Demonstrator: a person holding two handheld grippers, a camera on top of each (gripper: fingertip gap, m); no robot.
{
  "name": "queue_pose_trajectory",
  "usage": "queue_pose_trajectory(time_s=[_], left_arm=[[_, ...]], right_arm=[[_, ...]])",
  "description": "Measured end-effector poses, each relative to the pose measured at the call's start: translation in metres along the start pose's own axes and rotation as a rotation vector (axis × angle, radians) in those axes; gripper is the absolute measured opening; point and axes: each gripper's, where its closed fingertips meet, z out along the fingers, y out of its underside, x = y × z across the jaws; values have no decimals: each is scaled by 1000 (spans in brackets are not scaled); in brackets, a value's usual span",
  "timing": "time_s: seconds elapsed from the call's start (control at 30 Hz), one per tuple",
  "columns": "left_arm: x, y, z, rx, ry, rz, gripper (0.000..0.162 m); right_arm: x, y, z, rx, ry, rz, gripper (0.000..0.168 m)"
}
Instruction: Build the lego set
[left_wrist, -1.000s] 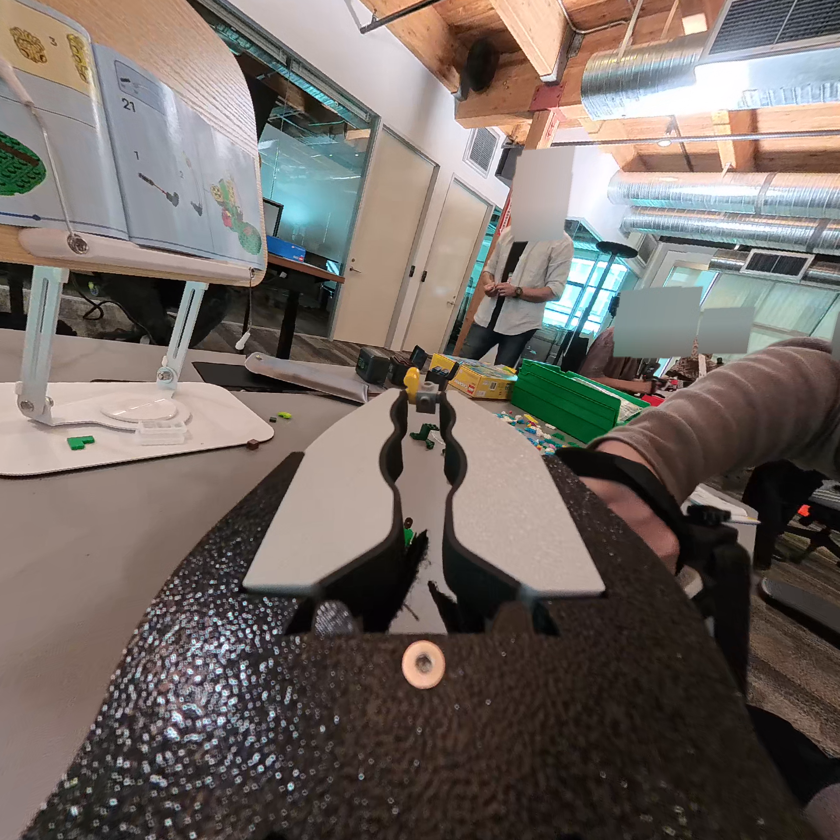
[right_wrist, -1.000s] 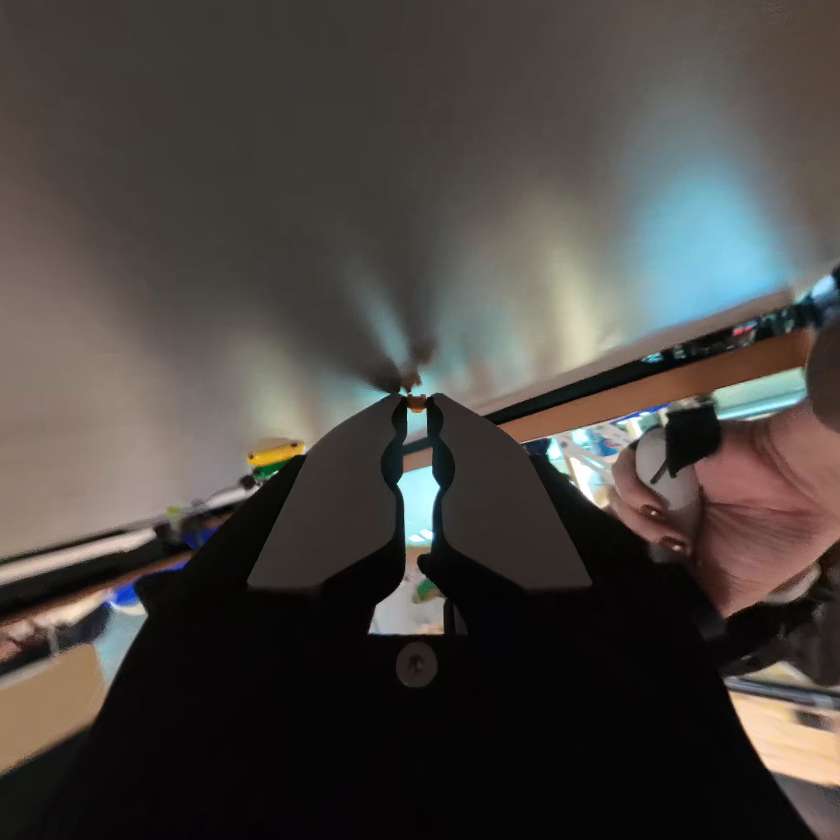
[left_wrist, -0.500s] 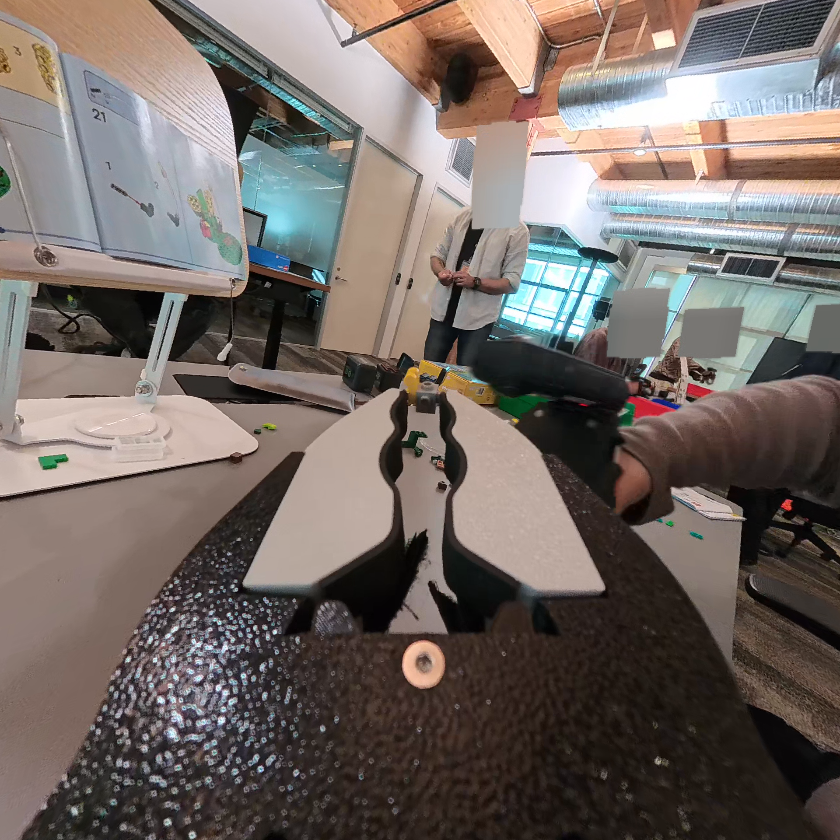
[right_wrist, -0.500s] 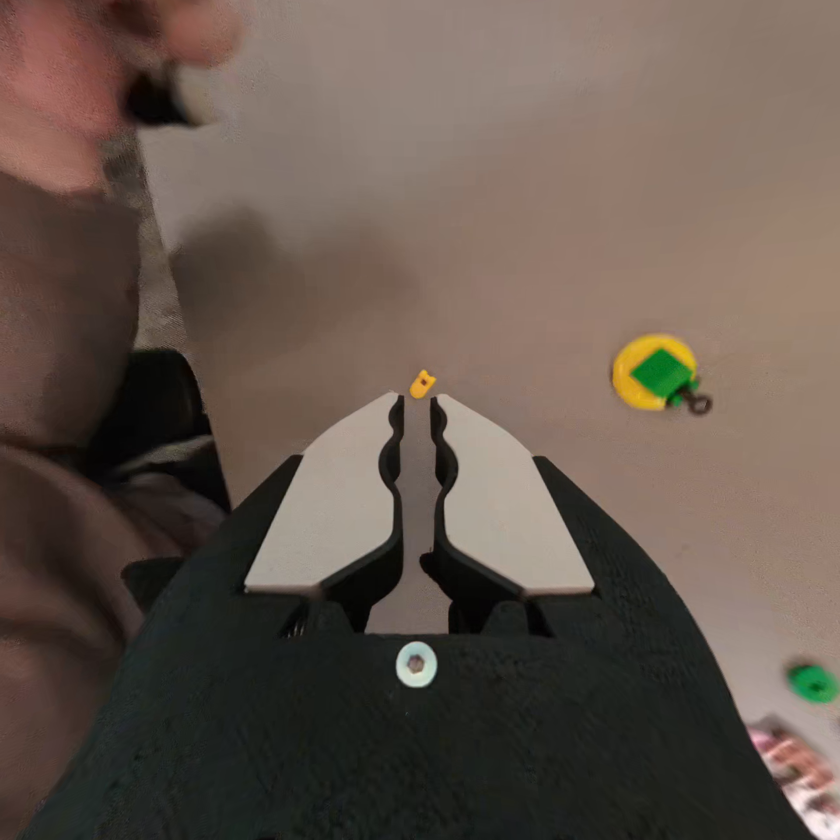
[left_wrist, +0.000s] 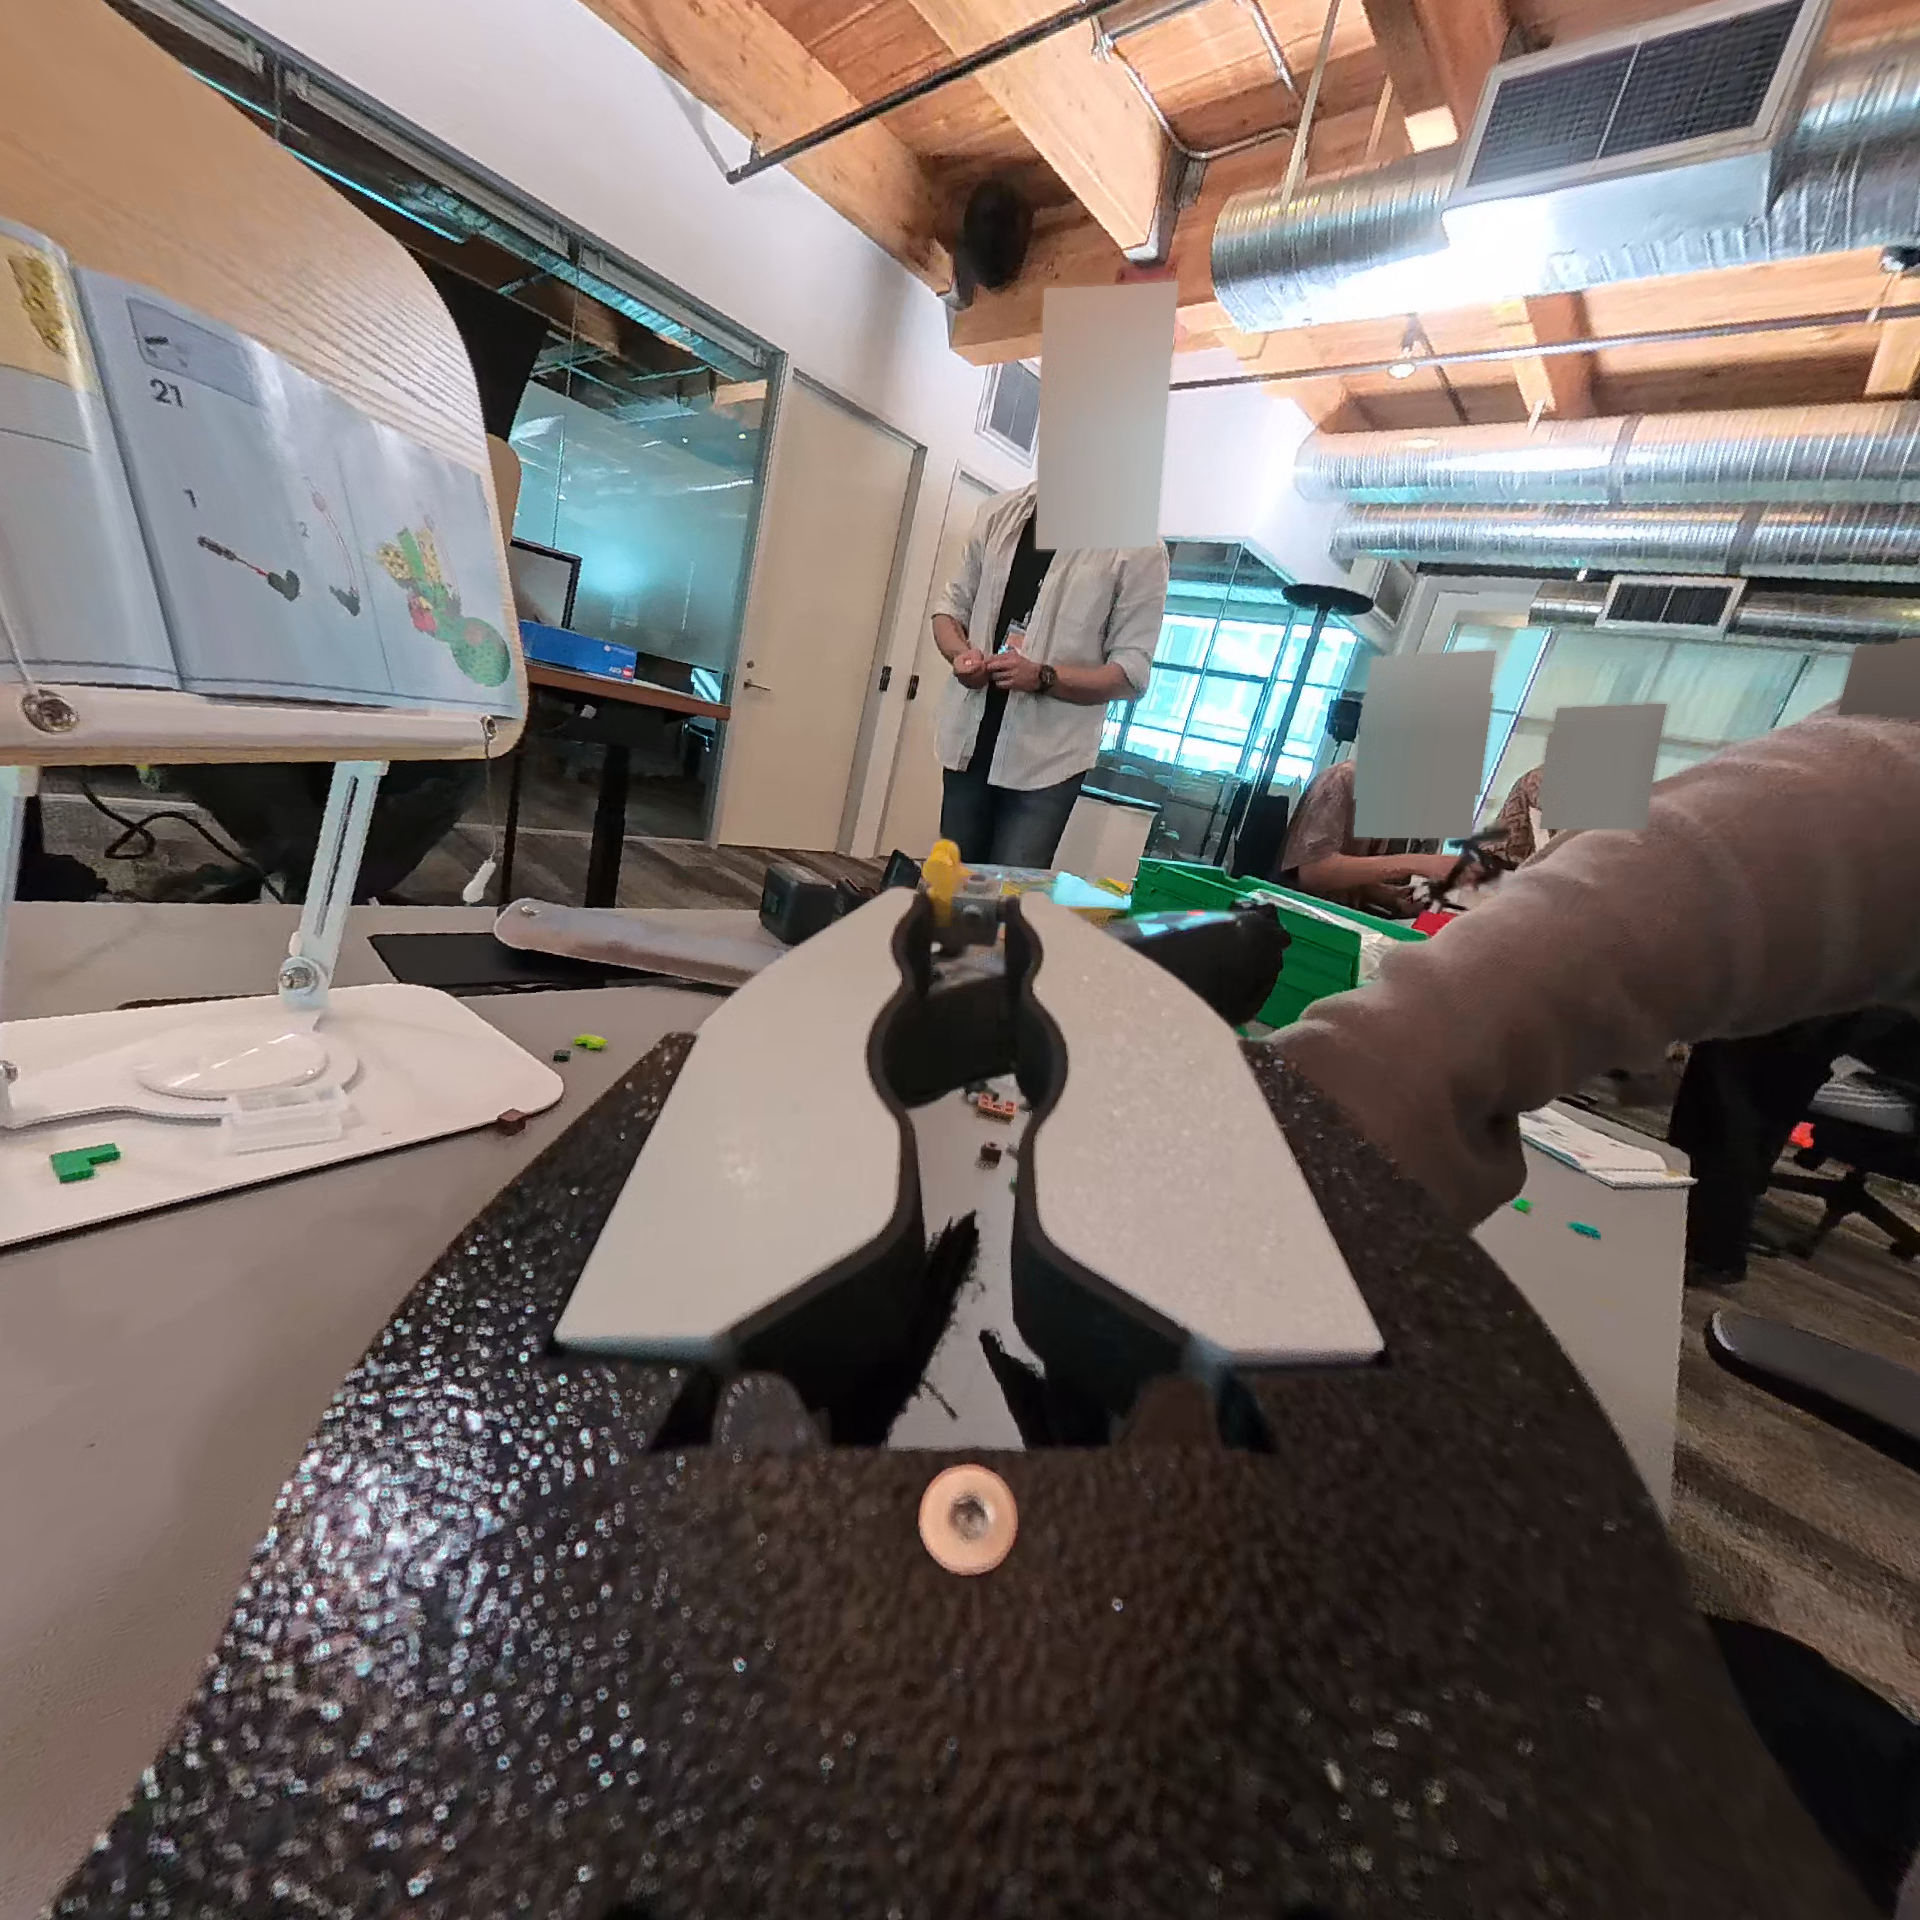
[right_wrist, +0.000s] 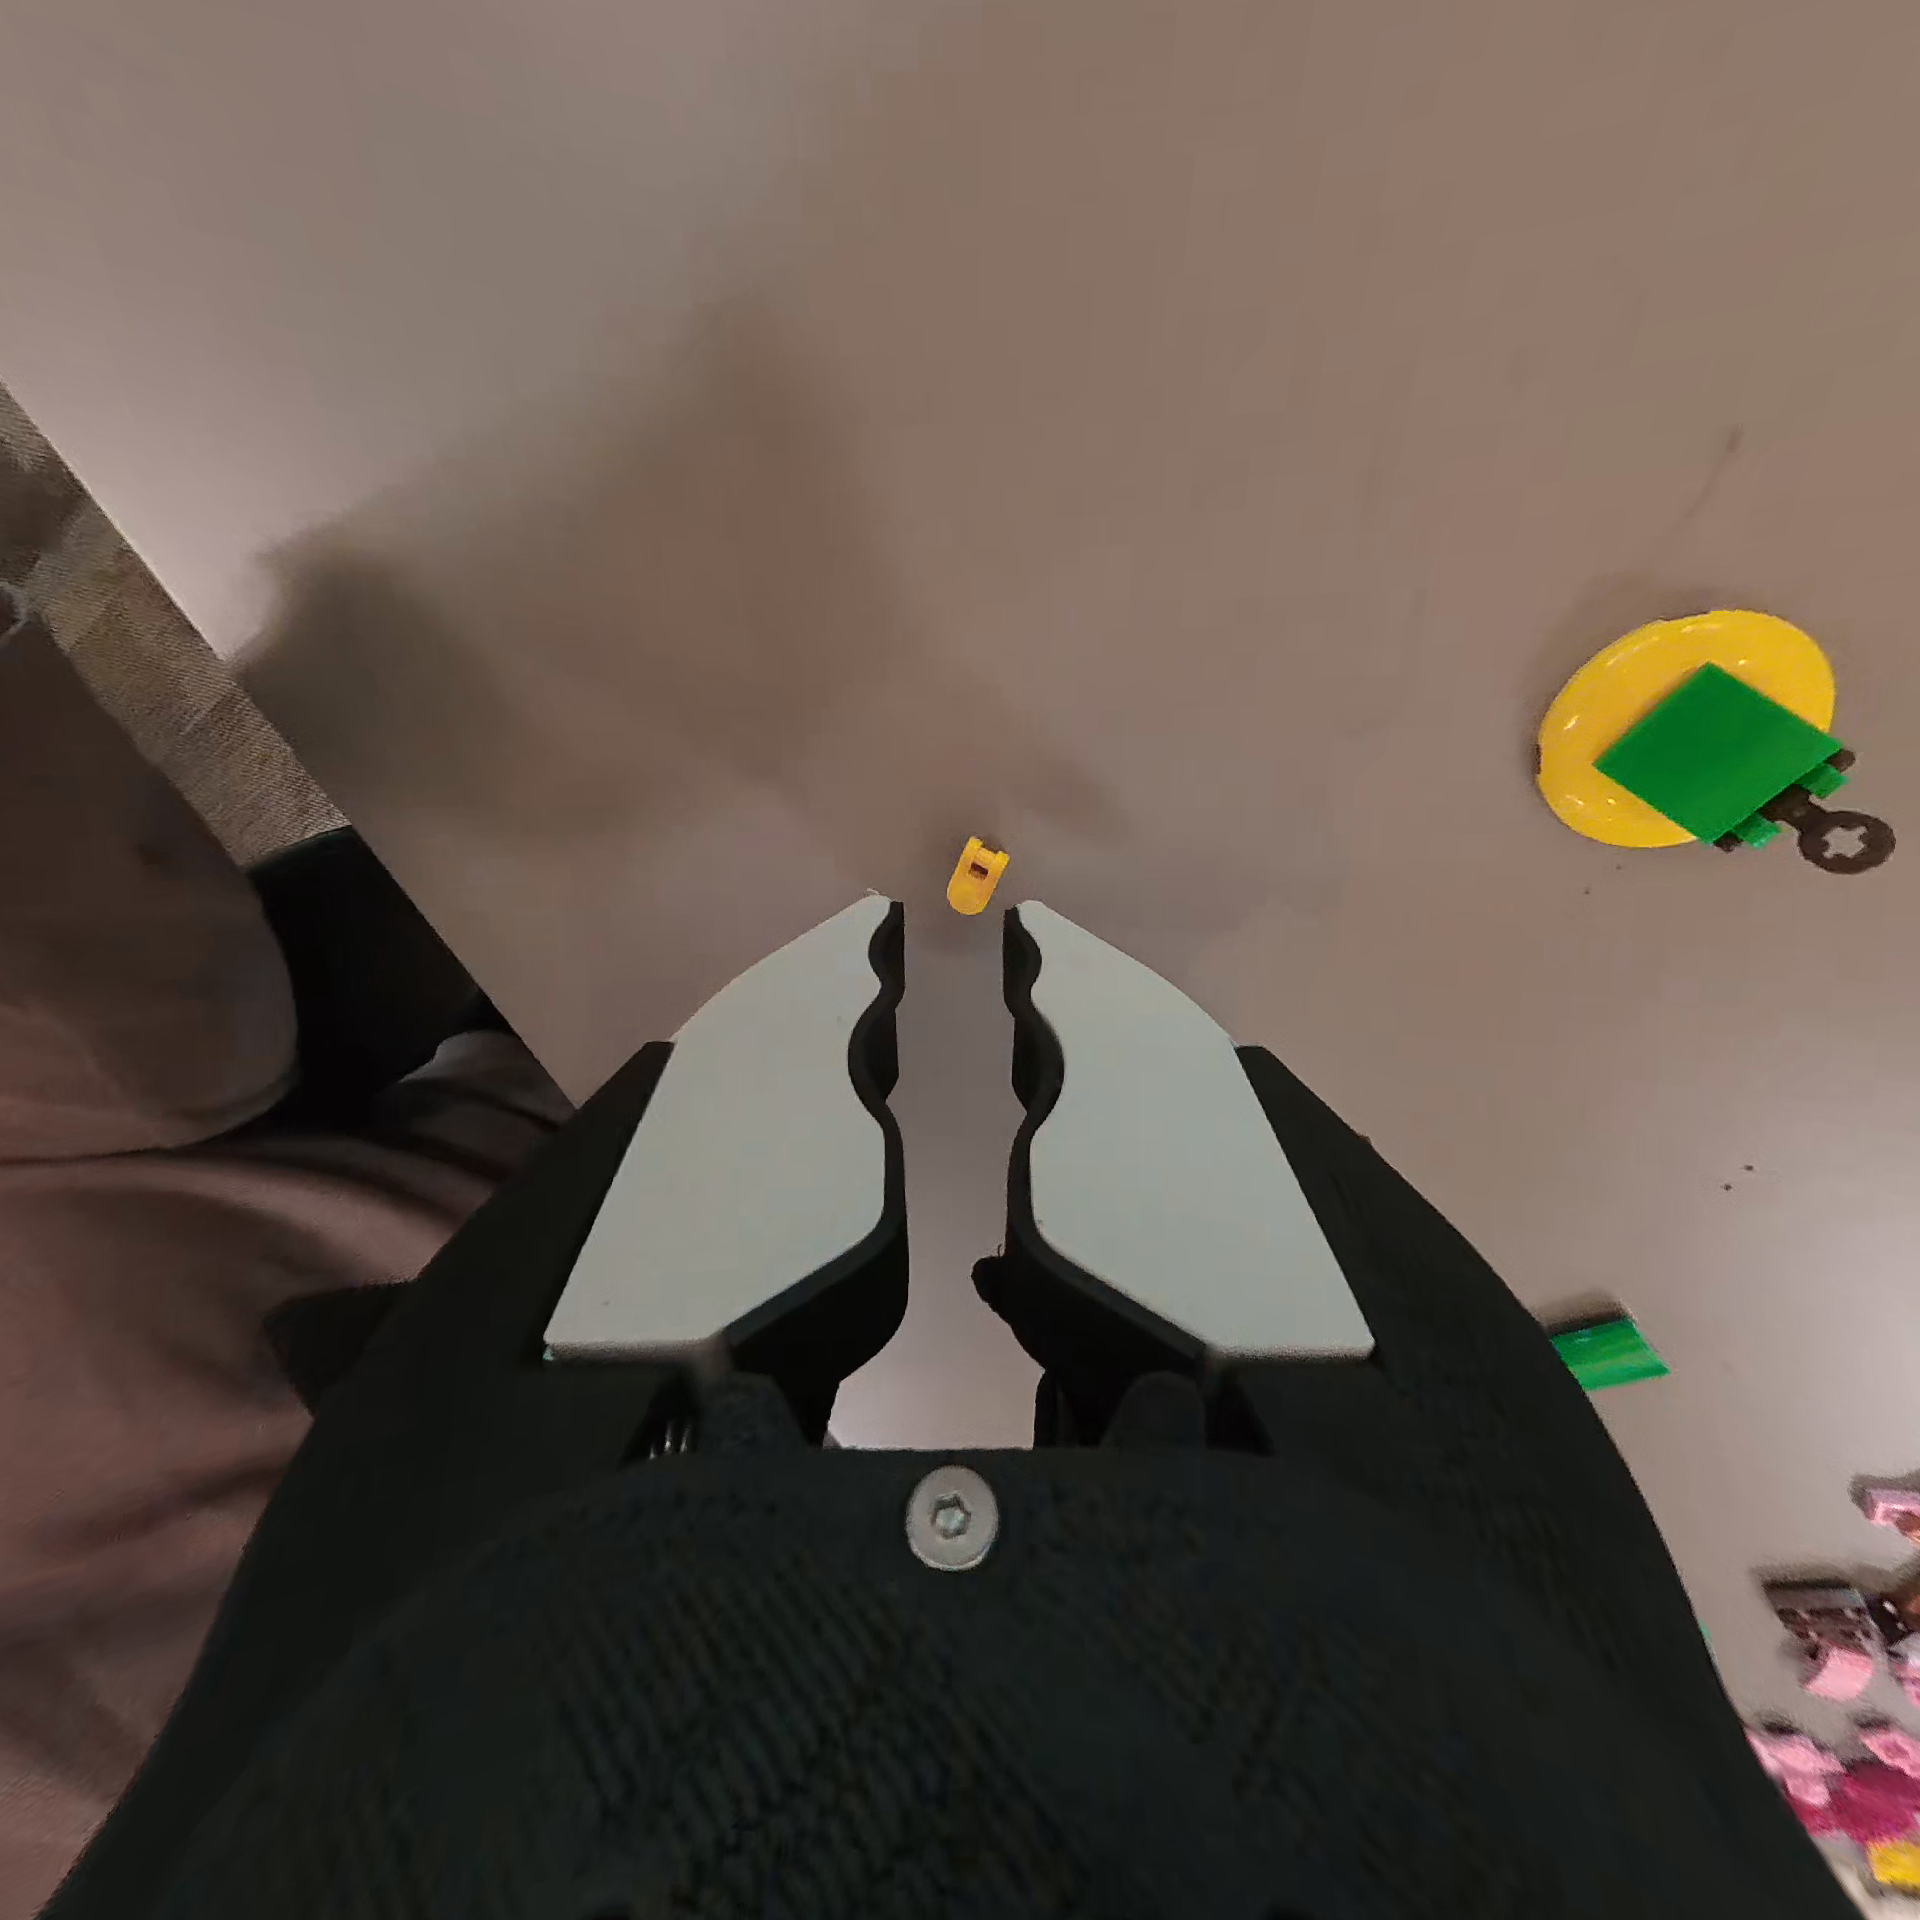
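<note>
My left gripper is shut on a small grey and yellow lego assembly held above the grey table. My right gripper is open and points down at the table, its tips just short of a small yellow lego piece that lies loose on the surface. A yellow round plate with a green tile and a dark connector lies to the right. The right gripper's body shows beyond my left fingertips.
An instruction booklet sits on a white stand at the left, with a green piece on its base. Small pieces dot the table. A green bin stands far back. Pink pieces and a green piece lie right. People stand and sit behind. One gripper's finger ends stand about 20 centimetres off the other's.
My right gripper swung down over the table, let go of the small yellow piece, which now lies on the surface, and its jaws opened wider. My left gripper kept its hold.
</note>
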Motion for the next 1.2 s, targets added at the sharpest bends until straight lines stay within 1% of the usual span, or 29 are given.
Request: queue_pose_trajectory(time_s=[0.13,0.3,0.5,0.53,0.6,0.67,0.73,0.83,0.93,1.03,1.1,1.13,1.2], left_arm=[[2,-7,-2,46,20,-26,13],[4,-5,1,37,27,-22,13],[4,-3,1,26,21,-10,13],[4,-3,1,30,25,-16,13],[5,-3,2,43,46,-38,13],[5,-1,3,46,57,-54,13],[4,2,4,33,52,-52,13],[3,6,7,22,45,-43,13],[4,10,10,5,46,-33,13],[4,12,11,-6,39,-29,13],[4,11,11,-1,36,-26,13],[5,10,10,0,36,-21,13],[6,9,10,-1,36,-8,13]], right_arm=[[2,2,3,0,82,-45,14],[1,-4,4,38,95,-48,13],[1,-4,6,27,86,-37,12],[1,-4,6,28,85,-38,11],[2,-5,6,38,93,-45,4],[3,-6,5,51,107,-67,3],[3,-10,1,99,112,-96,0],[4,-19,-11,232,106,-132,0],[9,-16,-19,329,104,-134,0],[23,-7,-24,375,136,-150,0],[28,2,-26,364,154,-178,0],[28,6,-26,363,159,-192,0],[18,10,-26,386,135,-229,7]])
